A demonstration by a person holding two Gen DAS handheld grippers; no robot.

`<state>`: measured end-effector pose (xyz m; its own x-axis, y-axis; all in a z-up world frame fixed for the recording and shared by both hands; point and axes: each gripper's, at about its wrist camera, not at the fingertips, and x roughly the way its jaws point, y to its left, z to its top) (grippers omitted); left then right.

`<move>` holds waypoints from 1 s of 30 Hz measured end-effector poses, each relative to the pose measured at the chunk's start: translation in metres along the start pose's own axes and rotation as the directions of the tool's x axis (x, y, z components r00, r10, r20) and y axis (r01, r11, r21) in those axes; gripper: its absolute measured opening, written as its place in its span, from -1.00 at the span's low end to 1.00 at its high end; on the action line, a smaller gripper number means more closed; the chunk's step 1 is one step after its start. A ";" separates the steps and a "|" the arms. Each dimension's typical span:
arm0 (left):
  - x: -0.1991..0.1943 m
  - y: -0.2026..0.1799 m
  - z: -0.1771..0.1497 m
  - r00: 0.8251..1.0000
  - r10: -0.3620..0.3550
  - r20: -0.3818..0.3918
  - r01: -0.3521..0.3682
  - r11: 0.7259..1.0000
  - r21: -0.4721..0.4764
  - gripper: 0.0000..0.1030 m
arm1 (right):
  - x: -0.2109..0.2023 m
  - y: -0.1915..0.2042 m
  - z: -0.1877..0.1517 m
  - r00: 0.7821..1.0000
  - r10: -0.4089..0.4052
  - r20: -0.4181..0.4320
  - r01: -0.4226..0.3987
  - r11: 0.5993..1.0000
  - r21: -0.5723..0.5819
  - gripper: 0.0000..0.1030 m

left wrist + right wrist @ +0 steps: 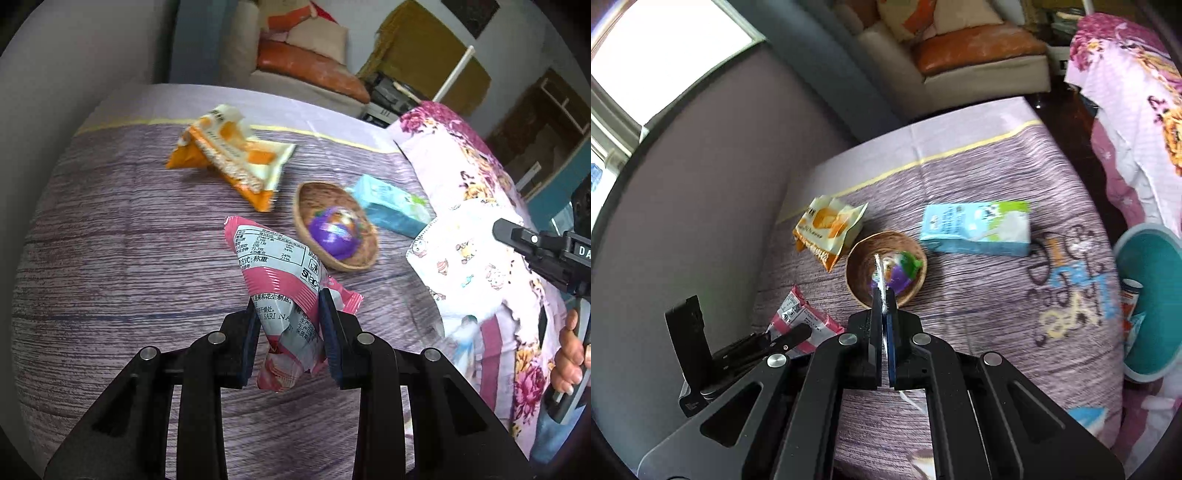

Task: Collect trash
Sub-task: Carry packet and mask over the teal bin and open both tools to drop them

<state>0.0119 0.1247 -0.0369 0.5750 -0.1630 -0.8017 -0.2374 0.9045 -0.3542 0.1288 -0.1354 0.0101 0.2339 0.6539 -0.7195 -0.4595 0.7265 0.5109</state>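
My left gripper (pixel 288 301) is shut on a pink and white snack wrapper (pixel 280 273), held up off the purple bedspread (pixel 122 240). In the right wrist view that wrapper (pixel 792 308) and the left gripper (pixel 801 330) show at lower left. My right gripper (pixel 884 295) is shut on a thin silvery-white wrapper strip (pixel 878 266), seen edge-on and sticking up past the pads. On the bed lie an orange and white snack bag (pixel 827 225), a blue milk carton (pixel 975 229) and a woven bowl (pixel 860 266) with a purple and green item (pixel 905 275) in it.
A teal bin (pixel 1156 277) with a carton inside sits at the right, against a floral quilt (pixel 1126 110). In the left wrist view a person's hand (pixel 569 350) holds the right gripper (pixel 498 227) over the quilt. A sofa (pixel 979 66) stands beyond the bed's far edge.
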 end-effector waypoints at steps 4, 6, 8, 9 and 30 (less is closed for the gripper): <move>0.001 -0.024 0.000 1.000 -0.015 -0.004 0.015 0.999 0.040 -0.38 | -0.017 -0.022 -0.002 1.000 -0.002 0.021 0.001 0.999 0.045 -0.96; 0.003 -0.033 0.001 1.000 -0.024 -0.008 0.024 0.998 0.064 -0.38 | -0.022 -0.032 -0.004 1.000 -0.003 0.030 0.001 0.998 0.066 -0.96; 0.008 -0.047 0.003 0.999 -0.031 -0.014 0.033 0.996 0.089 -0.38 | -0.028 -0.041 -0.005 0.999 -0.004 0.038 0.001 0.997 0.083 -0.96; 0.011 -0.055 0.005 0.999 -0.035 -0.017 0.036 0.994 0.103 -0.38 | -0.033 -0.050 -0.006 0.999 -0.005 0.050 0.000 0.995 0.103 -0.96; 0.084 -0.222 0.021 0.989 -0.089 -0.118 0.128 0.915 0.383 -0.38 | -0.096 -0.180 -0.016 0.974 -0.117 0.193 0.049 0.944 0.326 -0.96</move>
<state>0.1293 -0.0820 -0.0156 0.4971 -0.2886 -0.8183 0.1570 0.9574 -0.2423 0.1750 -0.3321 -0.0206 0.4473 0.5925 -0.6700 -0.1434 0.7869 0.6001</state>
